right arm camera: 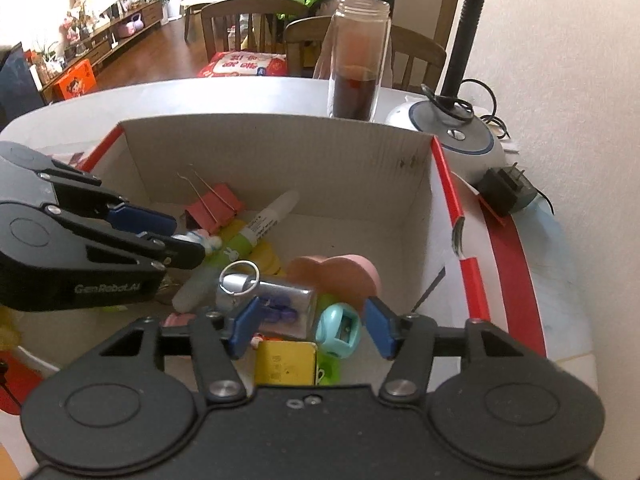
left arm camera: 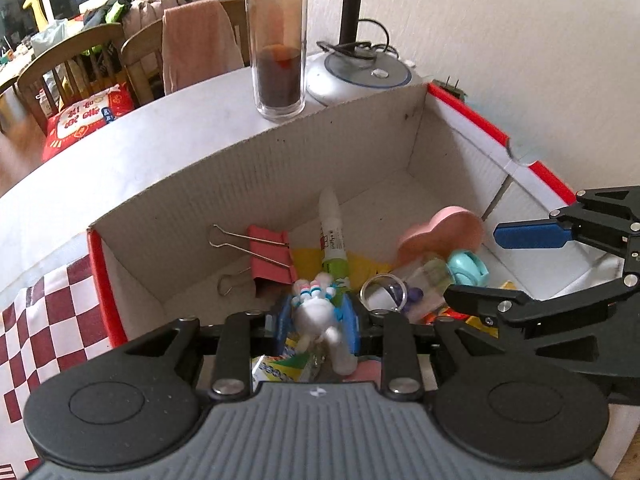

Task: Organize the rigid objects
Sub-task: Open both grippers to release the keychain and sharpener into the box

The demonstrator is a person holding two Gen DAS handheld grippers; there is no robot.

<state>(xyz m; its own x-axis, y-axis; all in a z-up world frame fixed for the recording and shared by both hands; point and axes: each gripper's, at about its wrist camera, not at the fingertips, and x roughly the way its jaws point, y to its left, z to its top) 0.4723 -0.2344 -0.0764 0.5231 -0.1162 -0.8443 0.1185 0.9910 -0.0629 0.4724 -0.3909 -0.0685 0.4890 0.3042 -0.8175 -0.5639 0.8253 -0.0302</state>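
- A white rabbit figurine (left arm camera: 316, 312) is clamped in the left claw (left arm camera: 318, 322) over the cardboard box (left arm camera: 256, 168).
- The right claw (right arm camera: 310, 330) is held half open and empty; a teal sharpener (right arm camera: 338, 330) lies between its fingers, at 6 o'clock from the pink heart (right arm camera: 340, 276).

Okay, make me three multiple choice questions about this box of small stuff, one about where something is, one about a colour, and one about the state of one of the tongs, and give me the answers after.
1. Where does the glass jar stand?
A. inside the cardboard box
B. on the white table behind the cardboard box
C. on a chair

2. What colour is the heart-shaped box?
A. pink
B. black
C. dark green

3. What state are the left tongs in?
A. open and empty
B. out of view
C. around the white rabbit figure, blue pads at its sides

Answers:
1. B, the jar rises beyond the box's far wall, next to the round lamp base.
2. A, it lies pink among the items beside the teal sharpener.
3. C, the left wrist view shows the figure between the pads; the right tongs stand open over the items.
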